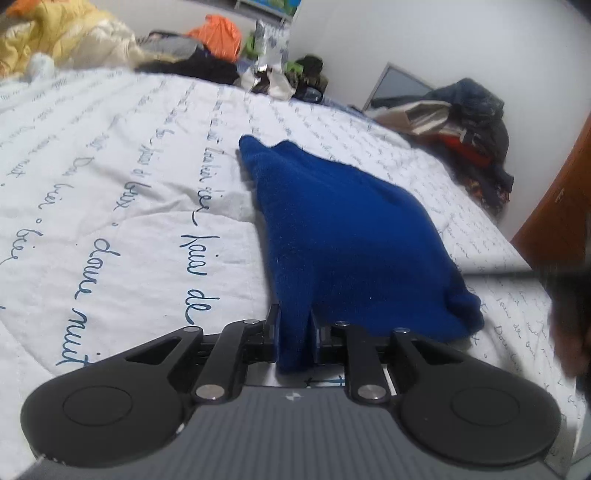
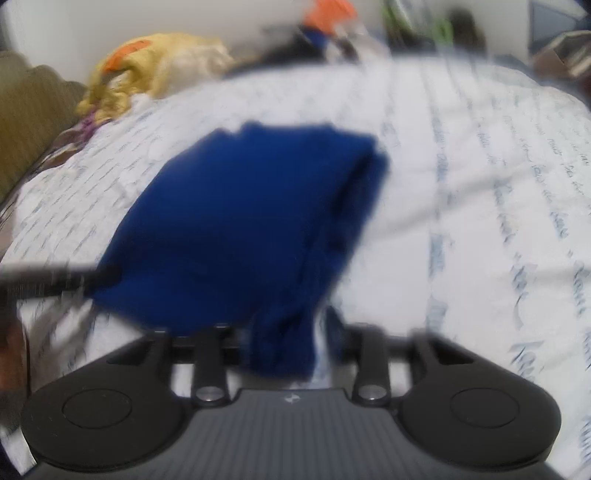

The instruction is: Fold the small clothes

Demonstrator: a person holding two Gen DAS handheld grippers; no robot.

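Observation:
A small dark blue knitted garment [image 1: 343, 236] lies across the white bedspread with blue handwriting print [image 1: 110, 206]. My left gripper [image 1: 294, 332] is shut on the near edge of the garment, which bunches between its fingers. The right wrist view is blurred. There the same blue garment [image 2: 240, 221] shows, and my right gripper [image 2: 286, 343] is shut on its near corner, with cloth hanging between the fingers. The other gripper shows as a dark blurred shape at the right edge [image 1: 569, 295] of the left wrist view.
A yellow quilt [image 1: 62, 40] lies at the far left of the bed. Piled clothes and an orange bag [image 1: 218, 33] lie along the far edge. A heap of dark clothes [image 1: 476, 125] sits at the far right corner by the wall. A wooden door [image 1: 561, 218] stands at the right.

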